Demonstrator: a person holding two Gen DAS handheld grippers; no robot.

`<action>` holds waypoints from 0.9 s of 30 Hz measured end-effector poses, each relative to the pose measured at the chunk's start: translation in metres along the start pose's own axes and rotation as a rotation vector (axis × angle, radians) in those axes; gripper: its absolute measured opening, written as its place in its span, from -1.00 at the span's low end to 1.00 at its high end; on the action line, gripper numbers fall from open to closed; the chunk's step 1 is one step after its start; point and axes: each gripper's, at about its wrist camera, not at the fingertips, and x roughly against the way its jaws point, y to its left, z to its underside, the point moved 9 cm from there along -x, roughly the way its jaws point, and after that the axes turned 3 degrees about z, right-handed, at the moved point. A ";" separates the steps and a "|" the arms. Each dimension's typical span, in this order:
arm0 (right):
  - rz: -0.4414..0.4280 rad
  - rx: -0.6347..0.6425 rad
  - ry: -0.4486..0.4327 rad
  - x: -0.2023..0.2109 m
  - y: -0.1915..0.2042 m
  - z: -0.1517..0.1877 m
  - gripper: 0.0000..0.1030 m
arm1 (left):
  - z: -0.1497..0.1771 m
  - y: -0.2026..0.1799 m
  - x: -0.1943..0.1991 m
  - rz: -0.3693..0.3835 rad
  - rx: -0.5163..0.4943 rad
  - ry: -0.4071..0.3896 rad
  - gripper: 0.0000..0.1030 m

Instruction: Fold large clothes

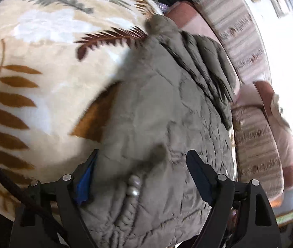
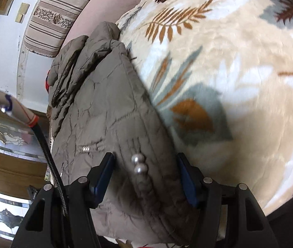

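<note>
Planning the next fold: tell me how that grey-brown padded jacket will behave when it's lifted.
The padded jacket looks quilted and puffy, so probably light for its bulk and floppy, sagging between grips. Its crinkled shell seems smooth, so it may slip on the leaf-print blanket. The pearl beads could snag.

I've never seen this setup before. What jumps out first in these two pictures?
A puffy grey-brown quilted jacket fills the middle of both views, lying on a cream fleece blanket with brown and grey leaf prints. Two shiny pearl-like beads on the jacket sit between the open fingers of the right hand-held gripper.
</note>
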 end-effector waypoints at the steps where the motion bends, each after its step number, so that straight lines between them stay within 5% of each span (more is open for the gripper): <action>1: -0.002 -0.002 -0.002 0.002 -0.001 0.001 0.29 | 0.004 -0.003 -0.001 0.012 -0.012 0.008 0.57; 8: -0.036 -0.070 -0.051 0.010 -0.017 -0.011 0.29 | 0.029 -0.018 -0.003 0.071 -0.066 0.054 0.57; 18: -0.071 -0.031 -0.015 0.001 -0.005 -0.001 0.31 | -0.026 0.016 -0.001 0.069 0.098 -0.020 0.59; 23: -0.101 -0.021 0.030 -0.002 -0.001 0.011 0.31 | 0.008 0.003 -0.002 0.189 0.112 0.070 0.59; 27: -0.125 0.005 0.062 -0.003 0.006 0.021 0.33 | 0.035 -0.003 0.006 0.211 0.112 0.068 0.59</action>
